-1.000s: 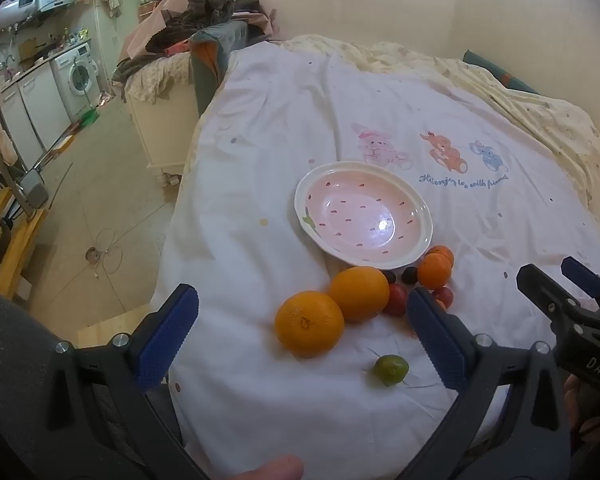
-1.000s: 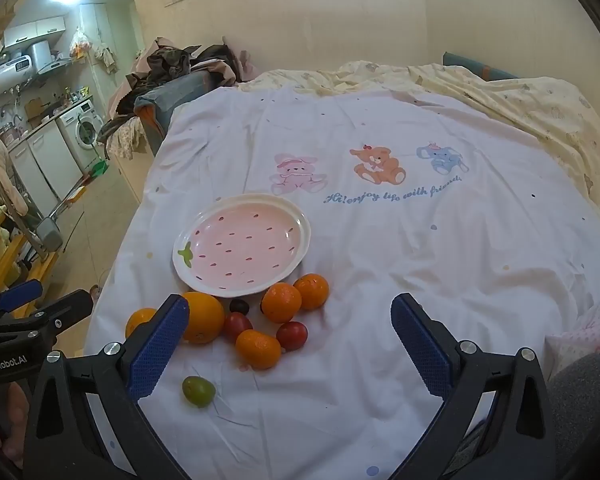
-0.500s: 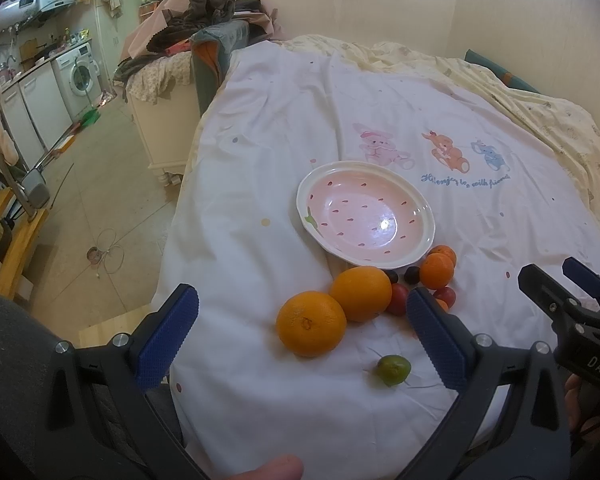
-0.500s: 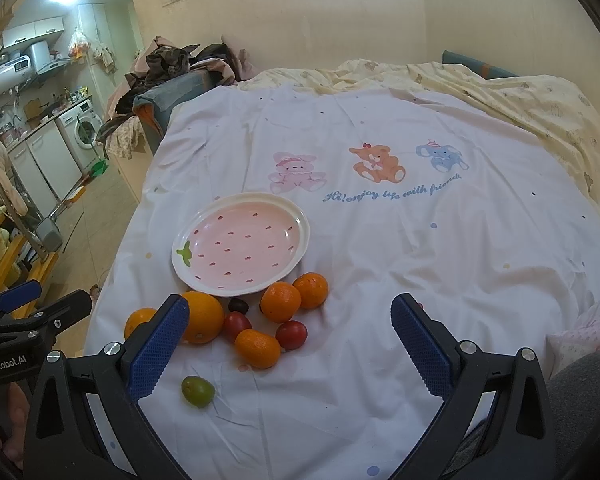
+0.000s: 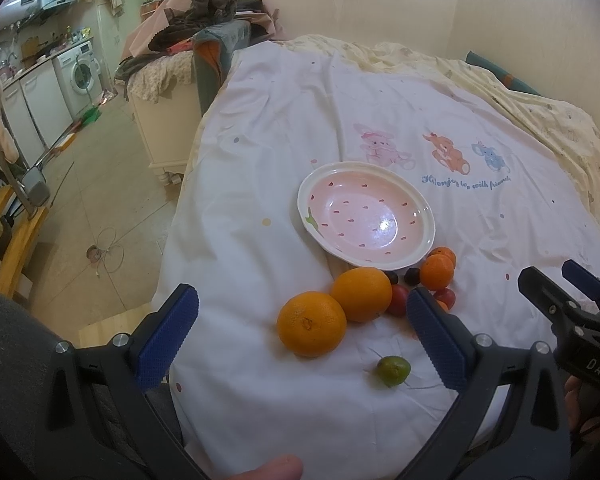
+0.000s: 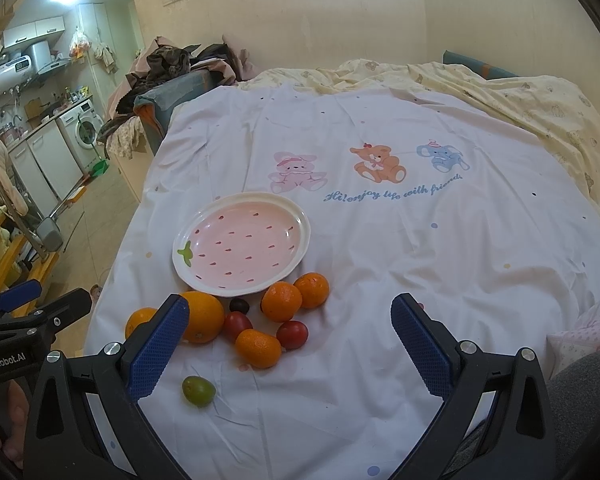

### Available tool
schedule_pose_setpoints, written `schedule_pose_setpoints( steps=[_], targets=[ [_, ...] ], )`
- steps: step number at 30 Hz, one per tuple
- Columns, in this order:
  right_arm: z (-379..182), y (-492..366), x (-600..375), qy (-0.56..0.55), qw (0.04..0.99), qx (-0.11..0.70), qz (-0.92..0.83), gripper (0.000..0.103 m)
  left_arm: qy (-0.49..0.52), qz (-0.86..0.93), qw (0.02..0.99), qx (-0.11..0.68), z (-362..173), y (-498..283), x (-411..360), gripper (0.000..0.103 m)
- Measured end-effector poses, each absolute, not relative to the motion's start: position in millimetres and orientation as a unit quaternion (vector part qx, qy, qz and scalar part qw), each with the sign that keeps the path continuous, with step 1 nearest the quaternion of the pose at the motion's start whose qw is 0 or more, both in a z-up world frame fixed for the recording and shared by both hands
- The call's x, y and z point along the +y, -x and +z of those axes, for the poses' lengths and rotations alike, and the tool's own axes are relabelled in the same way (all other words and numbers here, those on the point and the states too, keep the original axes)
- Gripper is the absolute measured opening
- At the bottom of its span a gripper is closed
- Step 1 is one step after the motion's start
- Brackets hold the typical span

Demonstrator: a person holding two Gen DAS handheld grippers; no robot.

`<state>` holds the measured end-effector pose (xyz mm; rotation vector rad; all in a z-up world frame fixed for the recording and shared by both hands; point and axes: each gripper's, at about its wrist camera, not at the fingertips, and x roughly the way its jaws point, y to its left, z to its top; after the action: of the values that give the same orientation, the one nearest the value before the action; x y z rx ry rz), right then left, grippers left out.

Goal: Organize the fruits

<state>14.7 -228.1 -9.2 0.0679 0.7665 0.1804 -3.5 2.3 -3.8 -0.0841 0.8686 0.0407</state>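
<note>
The bed (image 6: 440,240) carries everything. My pink plate (image 6: 304,236) sits empty, the fruit in a loose cluster just this side of its rim. My left hand-held gripper (image 5: 302,338) — jaws wide, holding nothing — has the nearest big orange (image 5: 311,323) straight ahead between them; my right hand-held gripper (image 6: 288,344) is wide too, the small tangerine (image 6: 258,347) ahead of it.
</note>
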Motion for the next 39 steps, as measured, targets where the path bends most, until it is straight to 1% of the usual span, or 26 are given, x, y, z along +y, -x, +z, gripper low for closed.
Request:
schedule_pose_setpoints(
  steps=[39],
  targets=[
    [-11.4, -14.2, -227.3, -0.033, 0.922, 0.375, 0.088, 0.103, 0.042, 0.020, 0.906, 0.421, -3.2, 2.7, 7.2, 0.103]
  ],
)
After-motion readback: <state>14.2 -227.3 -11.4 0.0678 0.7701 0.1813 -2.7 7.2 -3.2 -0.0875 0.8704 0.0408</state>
